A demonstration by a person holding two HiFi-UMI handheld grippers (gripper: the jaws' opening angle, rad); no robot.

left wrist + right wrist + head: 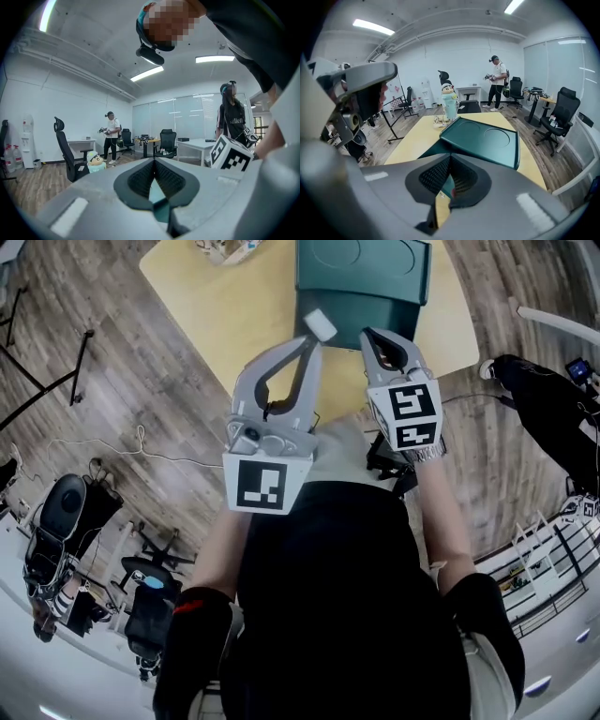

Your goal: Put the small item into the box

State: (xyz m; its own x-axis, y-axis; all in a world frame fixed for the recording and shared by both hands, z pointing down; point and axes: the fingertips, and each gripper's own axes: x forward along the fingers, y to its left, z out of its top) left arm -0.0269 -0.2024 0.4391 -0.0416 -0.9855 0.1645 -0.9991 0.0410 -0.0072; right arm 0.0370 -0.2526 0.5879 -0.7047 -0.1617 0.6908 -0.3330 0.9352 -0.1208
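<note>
Beyond both gripper tips: green box (364, 277) on yellow worktop (234, 315), near, not touching. Left gripper (312, 338): jaws together, empty. Right gripper (371, 336): jaws pressed together; reddish speck (453, 193) at pads, too small to identify as small item.

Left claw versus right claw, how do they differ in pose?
The grey left claw points about level across the office; the grey right claw tilts down at the dark green plastic box. Left's marker cube shows one face in the head view, right's two. Both are shut.
</note>
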